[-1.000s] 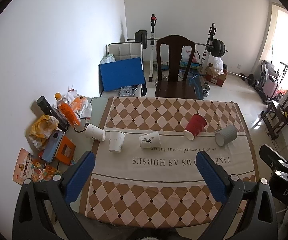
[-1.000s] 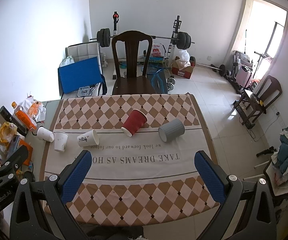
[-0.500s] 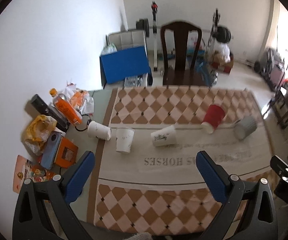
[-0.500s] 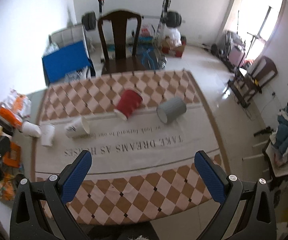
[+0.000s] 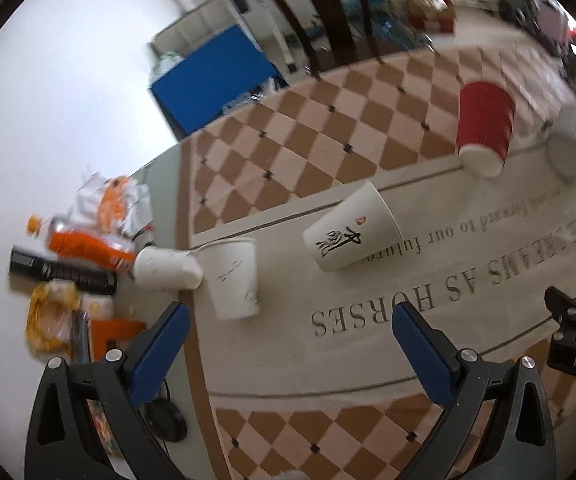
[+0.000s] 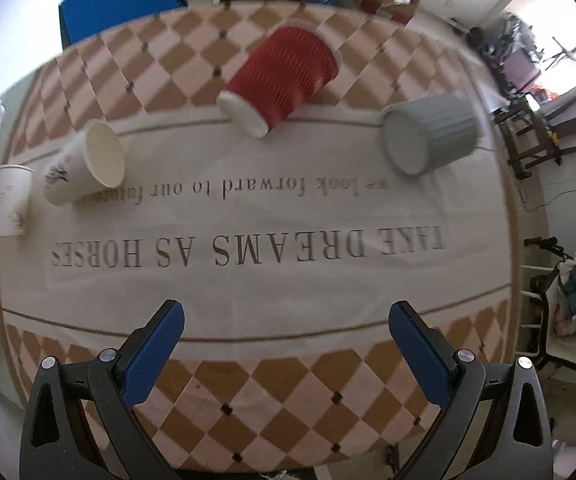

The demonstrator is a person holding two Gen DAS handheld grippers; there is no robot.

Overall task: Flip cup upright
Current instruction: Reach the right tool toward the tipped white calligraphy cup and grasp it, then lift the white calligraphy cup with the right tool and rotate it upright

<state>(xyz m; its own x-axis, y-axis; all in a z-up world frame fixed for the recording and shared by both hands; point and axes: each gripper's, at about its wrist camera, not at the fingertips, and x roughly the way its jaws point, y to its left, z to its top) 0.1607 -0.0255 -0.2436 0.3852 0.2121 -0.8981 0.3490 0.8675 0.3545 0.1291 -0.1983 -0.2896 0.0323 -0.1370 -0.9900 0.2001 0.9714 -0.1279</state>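
Both grippers have dropped closer to the tablecloth [image 6: 288, 280] than a second ago. Left gripper [image 5: 288, 316] and right gripper [image 6: 288, 316] hang spread wide, holding nothing. Five cups lie tipped — red ribbed cup [image 6: 284, 80] far centre, grey cup [image 6: 431, 136] to its right, white printed cup [image 5: 351, 228] and two white cups [image 5: 234, 276] [image 5: 168, 268] at left. Risk: these round cups roll when nudged, and a hard pinch crushes paper

Orange bottle [image 5: 88, 246] beside black remote [image 5: 62, 274]; blue board [image 5: 212, 80], dark chair [image 5: 323, 12] behind.
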